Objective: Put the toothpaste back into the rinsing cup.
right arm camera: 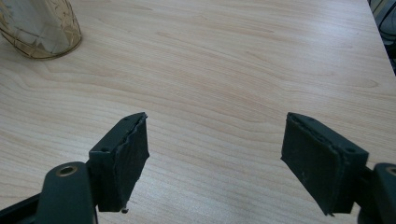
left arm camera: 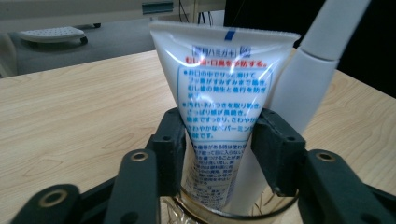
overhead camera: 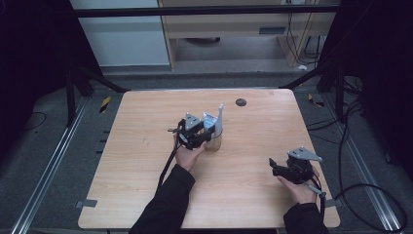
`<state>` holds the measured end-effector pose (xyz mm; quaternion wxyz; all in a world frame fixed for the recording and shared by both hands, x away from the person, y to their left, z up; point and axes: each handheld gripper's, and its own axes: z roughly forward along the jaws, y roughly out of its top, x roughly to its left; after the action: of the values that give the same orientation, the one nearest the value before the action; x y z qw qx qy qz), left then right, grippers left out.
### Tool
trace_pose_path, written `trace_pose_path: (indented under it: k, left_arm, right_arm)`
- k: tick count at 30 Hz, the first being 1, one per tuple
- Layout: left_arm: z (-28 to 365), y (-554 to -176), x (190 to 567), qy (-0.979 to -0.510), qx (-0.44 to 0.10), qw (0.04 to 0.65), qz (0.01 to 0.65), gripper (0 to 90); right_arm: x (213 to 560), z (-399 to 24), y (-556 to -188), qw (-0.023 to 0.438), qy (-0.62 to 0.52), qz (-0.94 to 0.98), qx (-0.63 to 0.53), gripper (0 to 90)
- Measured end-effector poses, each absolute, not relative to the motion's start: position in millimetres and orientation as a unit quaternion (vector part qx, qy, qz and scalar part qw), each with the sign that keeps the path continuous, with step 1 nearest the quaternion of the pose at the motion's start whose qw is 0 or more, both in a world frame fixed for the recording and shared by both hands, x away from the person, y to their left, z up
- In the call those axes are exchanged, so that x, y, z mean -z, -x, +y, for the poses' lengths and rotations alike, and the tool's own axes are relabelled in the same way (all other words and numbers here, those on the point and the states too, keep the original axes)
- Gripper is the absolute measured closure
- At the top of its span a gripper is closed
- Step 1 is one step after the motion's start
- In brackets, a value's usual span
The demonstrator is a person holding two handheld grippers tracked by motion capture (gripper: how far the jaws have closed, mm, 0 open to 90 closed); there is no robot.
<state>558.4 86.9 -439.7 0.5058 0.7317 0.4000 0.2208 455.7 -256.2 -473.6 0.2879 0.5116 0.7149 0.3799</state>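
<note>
Black plastic jaws of the left gripper (left arm camera: 217,142) stand on either side of a white toothpaste tube (left arm camera: 219,112). The tube sits between the two pads, and they lie close against its sides; whether they press on it cannot be told from the left gripper view. The tube stands upright, crimped end up, with blue and red print on its face. Its lower end sits inside an amber glass cup (left arm camera: 224,210), whose rim shows at the bottom of that view. Just beside the tube, in the same cup, a white toothbrush handle (left arm camera: 303,88) leans up and to the right.

From the high view, the left gripper (overhead camera: 207,131) is held by a hand (overhead camera: 187,157) in a dark sleeve, right against the cup (overhead camera: 213,142) near the middle of the light wooden table (overhead camera: 146,170). The toothbrush (overhead camera: 220,117) rises above the cup.

Well apart from it, near the table's right front corner, the right gripper (overhead camera: 273,165) rests in the other hand (overhead camera: 298,190). Its jaws are spread wide with nothing between them, above bare wood in the right gripper view (right arm camera: 215,154), where the glass cup (right arm camera: 39,28) appears at the upper left corner.

A small dark round disc (overhead camera: 240,102) sits in the tabletop near its far edge.
</note>
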Motion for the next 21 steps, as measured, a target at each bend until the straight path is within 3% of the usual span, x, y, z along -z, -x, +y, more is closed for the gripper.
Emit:
trace_pose_path:
  k: [3,13,21]
  left_arm:
    - [91,-555,435,-0.723,-0.23,0.515,0.399,46.5]
    - [112,-535,402,-0.712,-0.253,0.531,0.382,42.4]
    - [138,-523,393,-0.733,-0.253,0.498,0.388,37.3]
  right_arm:
    - [474,-256,-456,0.287,-0.513,0.715,-0.38,22.7]
    - [474,-256,-455,0.289,-0.513,0.714,-0.38,22.6]
    - [472,-254,-454,0.285,-0.515,0.711,-0.384,22.2]
